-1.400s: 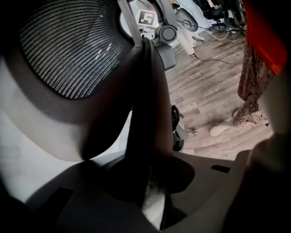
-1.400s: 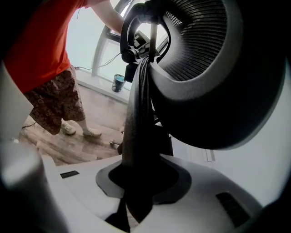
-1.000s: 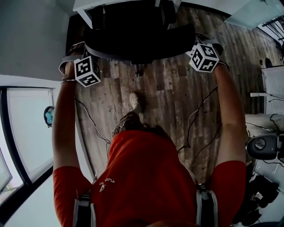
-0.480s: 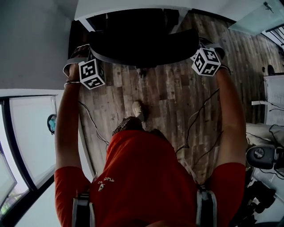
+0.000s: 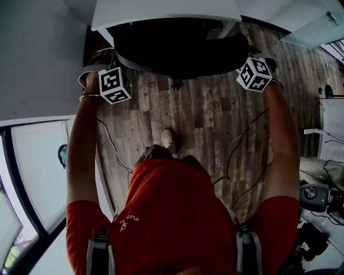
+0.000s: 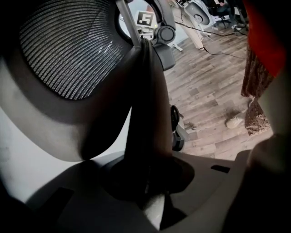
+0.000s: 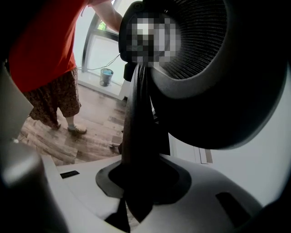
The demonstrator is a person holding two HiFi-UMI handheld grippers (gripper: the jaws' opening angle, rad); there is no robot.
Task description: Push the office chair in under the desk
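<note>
Now | left gripper (image 6: pixel 148 191), right gripper (image 7: pixel 136 191): my jaws each pinch the back edge of the office chair (image 5: pixel 180 51) | seat ahead of jaws, mostly under desk (image 5: pixel 161 11) | only a short push left, I judge

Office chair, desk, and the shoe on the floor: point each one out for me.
office chair (image 5: pixel 183 56): head view, on the dark top of its backrest.
desk (image 5: pixel 161 9): head view, on its bare white top.
shoe (image 5: pixel 168 137): head view, on its light upper.
</note>
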